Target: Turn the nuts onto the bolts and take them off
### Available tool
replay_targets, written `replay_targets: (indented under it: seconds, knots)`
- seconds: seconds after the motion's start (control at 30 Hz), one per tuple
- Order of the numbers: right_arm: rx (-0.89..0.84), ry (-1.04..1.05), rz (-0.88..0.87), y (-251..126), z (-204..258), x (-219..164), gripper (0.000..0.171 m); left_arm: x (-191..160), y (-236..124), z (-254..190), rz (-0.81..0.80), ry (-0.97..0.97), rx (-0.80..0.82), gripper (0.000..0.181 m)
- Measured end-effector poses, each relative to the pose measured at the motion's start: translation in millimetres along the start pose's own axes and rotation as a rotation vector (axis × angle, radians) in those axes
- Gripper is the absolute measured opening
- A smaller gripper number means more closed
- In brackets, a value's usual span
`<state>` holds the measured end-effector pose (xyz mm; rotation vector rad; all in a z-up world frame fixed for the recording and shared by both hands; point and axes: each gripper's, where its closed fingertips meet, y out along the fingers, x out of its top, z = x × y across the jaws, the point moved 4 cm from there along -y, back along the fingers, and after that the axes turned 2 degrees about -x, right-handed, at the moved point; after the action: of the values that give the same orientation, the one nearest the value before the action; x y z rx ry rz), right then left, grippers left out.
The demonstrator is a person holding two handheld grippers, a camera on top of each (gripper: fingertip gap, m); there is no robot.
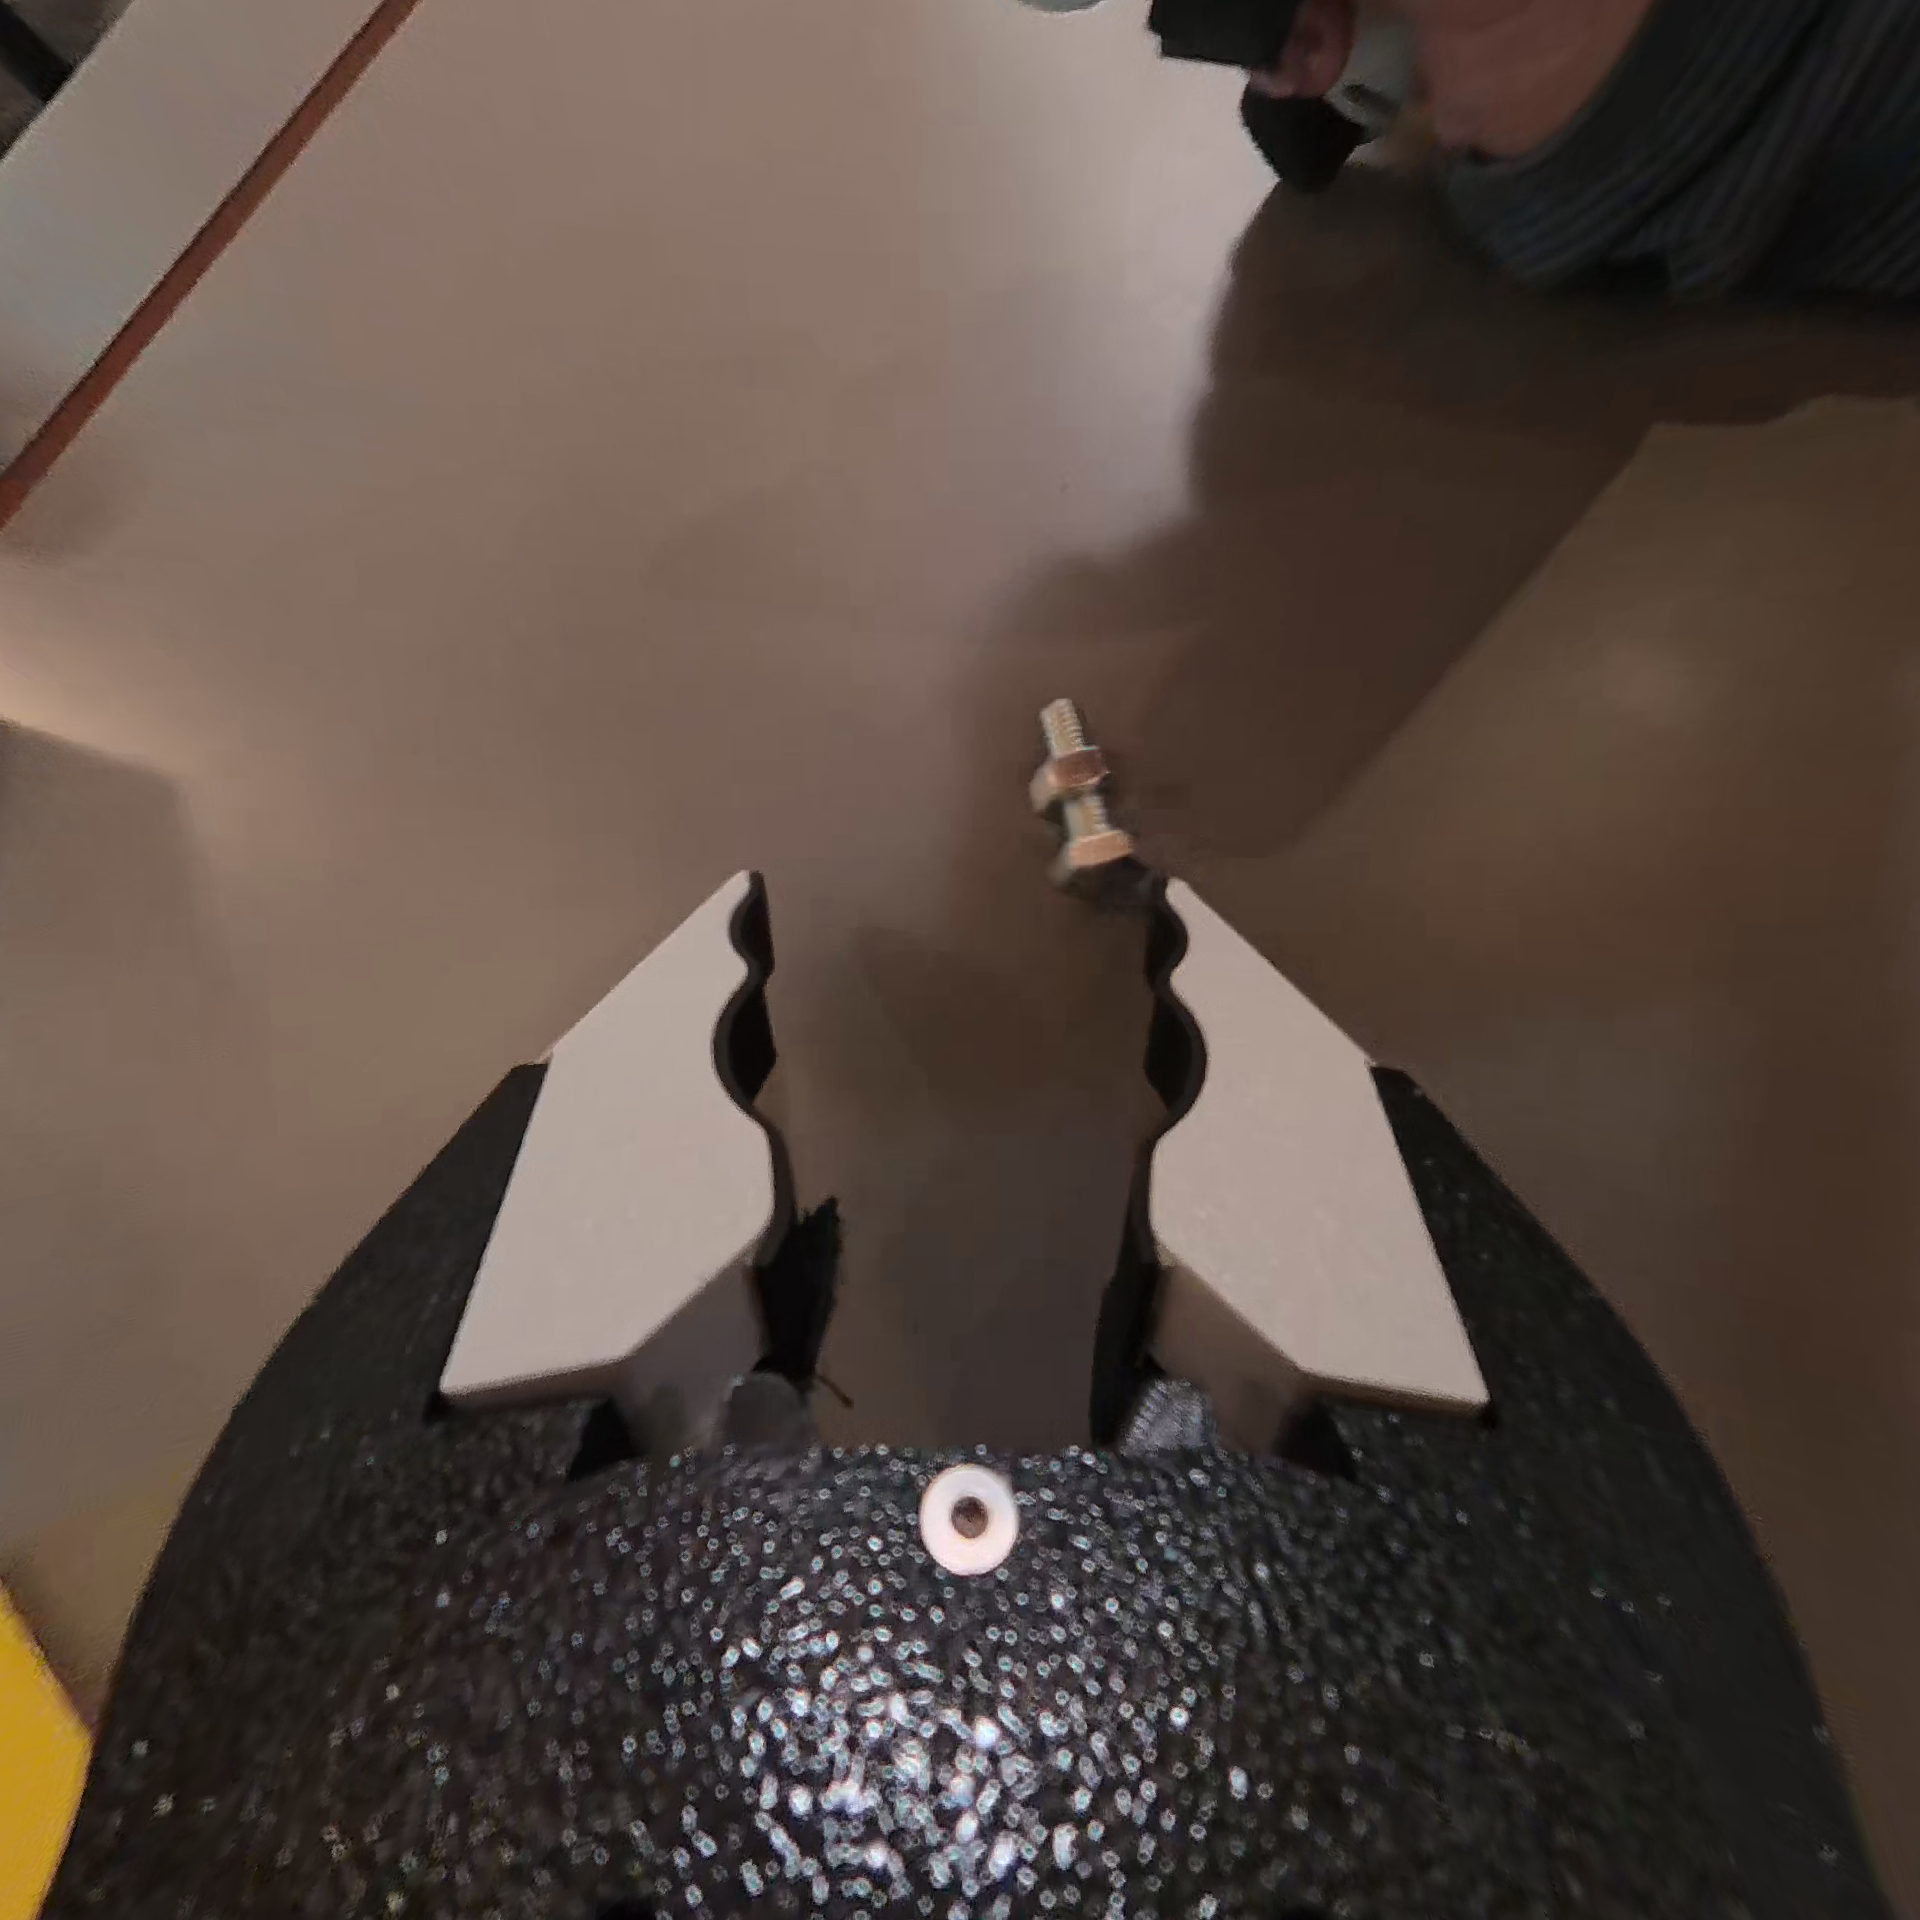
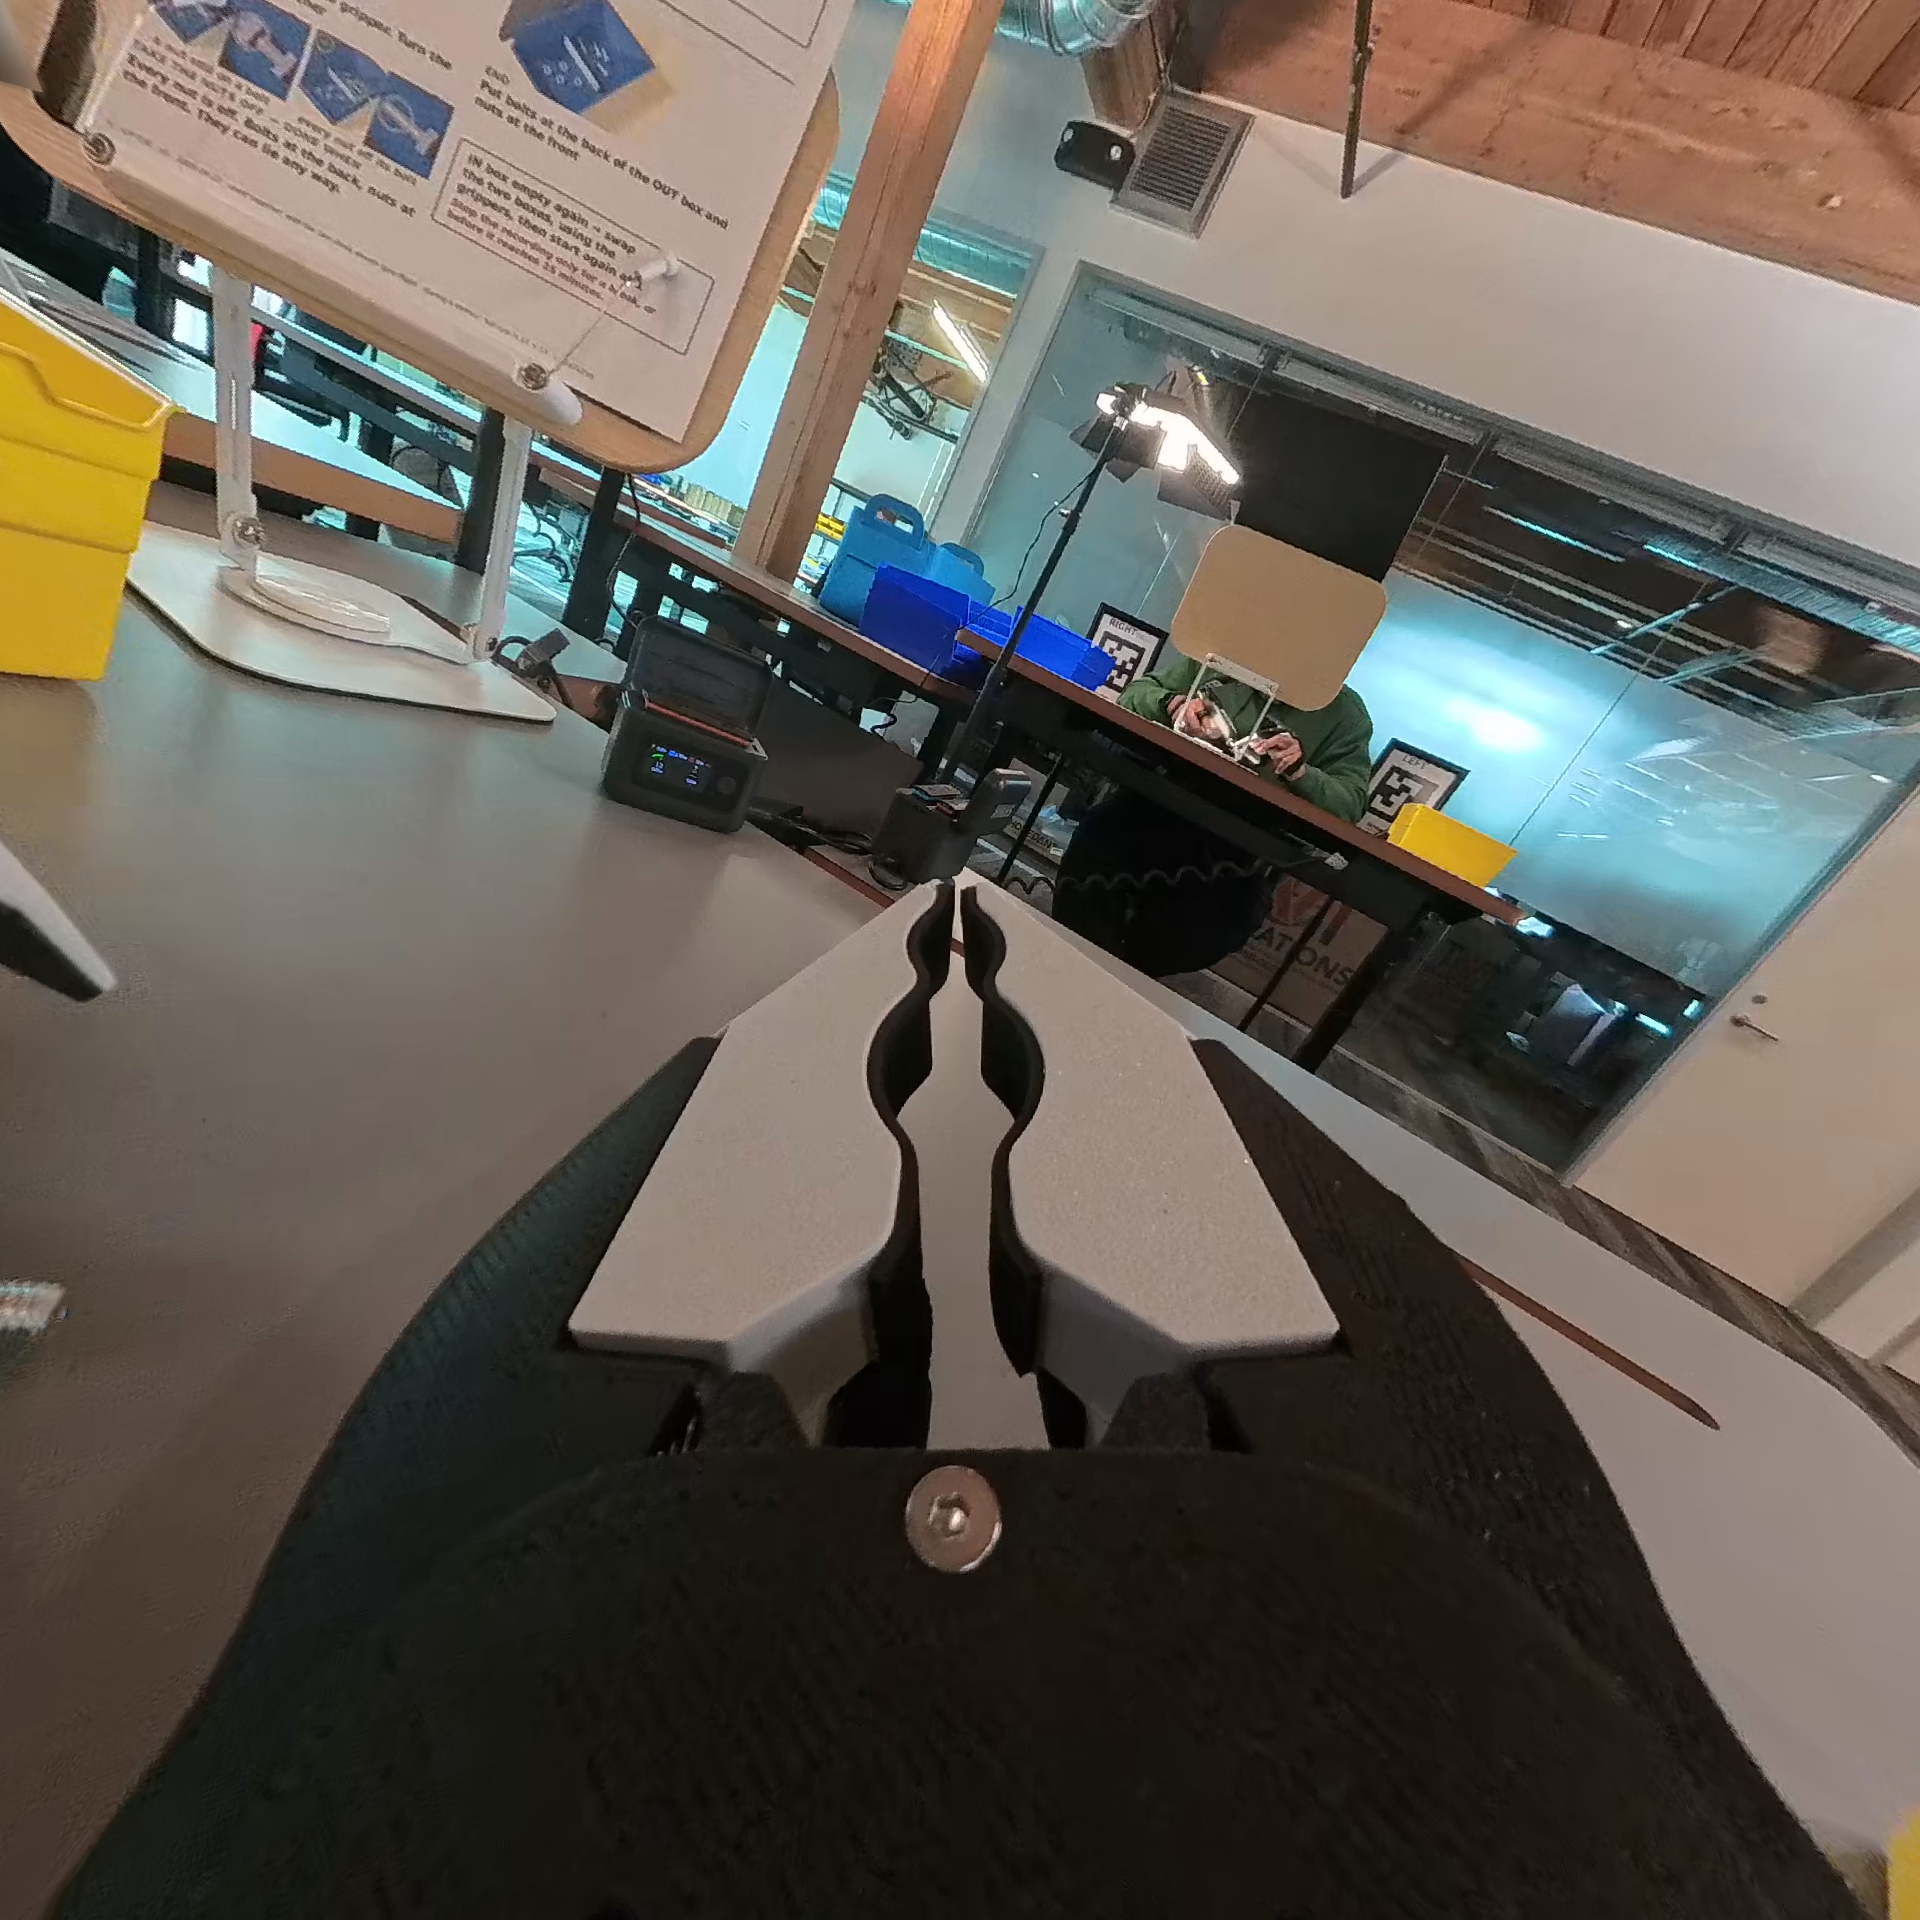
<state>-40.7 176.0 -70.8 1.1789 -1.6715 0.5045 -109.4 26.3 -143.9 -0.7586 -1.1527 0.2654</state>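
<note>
- I am holding my left hand-held gripper [image 1: 961,894] wide open above the tabletop [image 1: 623,520], and it is carrying nothing between its fingers.
- The bolt [image 1: 1075,800] is lying on the tabletop just ahead of my left hand-held gripper, close to the tip of its right finger; I cannot tell if they are touching.
- A nut [image 1: 1070,774] is sitting about halfway along the thread of the bolt, so I am judging that the turning-on part is done for this piece, at least partly.
- My right hand-held gripper [image 2: 956,899] is almost fully closed, with only a thin slit between the fingers, and it is gripping nothing.
- It is pointing away over the edge of the tabletop, toward the room, so it is not working on the bolt now.
- A yellow bin [image 2: 62,499] is standing far to the left of my right hand-held gripper.
- What is remaining, as I am judging: picking up the bolt, and turning the nut off again.
- I am not seeing other bolts or nuts clearly, so I cannot tell how many are left.
</note>
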Motion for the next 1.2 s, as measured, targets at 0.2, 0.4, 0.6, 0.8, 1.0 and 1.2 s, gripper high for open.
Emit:
replay_targets:
  seconds: [0.2,0.4,0.6,0.8,1.0,1.2]
  knots:
    - [0.003,0.0,-0.001,-0.2,0.3,0.1,0.0,2.9,9.7,-11.0,-0.033,-0.11,-0.091,0.056]
    - [0.031,0.02,-0.003,-0.4,2.8,1.4,0.0,2.3,11.1,-11.4,-0.032,-0.088,-0.142,0.018]
    - [0.564,0.421,0.112,-8.2,41.8,9.0,0.016,27.2,10.0,15.7,-0.212,0.163,0.049,0.017]
    - [0.808,0.687,0.275,-18.7,47.6,2.6,0.03,50.1,8.1,23.7,-0.507,0.217,0.065,0.017]
    - [1.019,1.043,0.325,-29.0,49.5,12.5,0.029,64.5,-16.5,12.9,-0.755,0.211,-0.072,0.017]
    - [1.16,1.205,0.302,-35.2,52.9,22.6,0.008,68.8,-26.4,5.6,-0.819,0.223,-0.115,0.017]
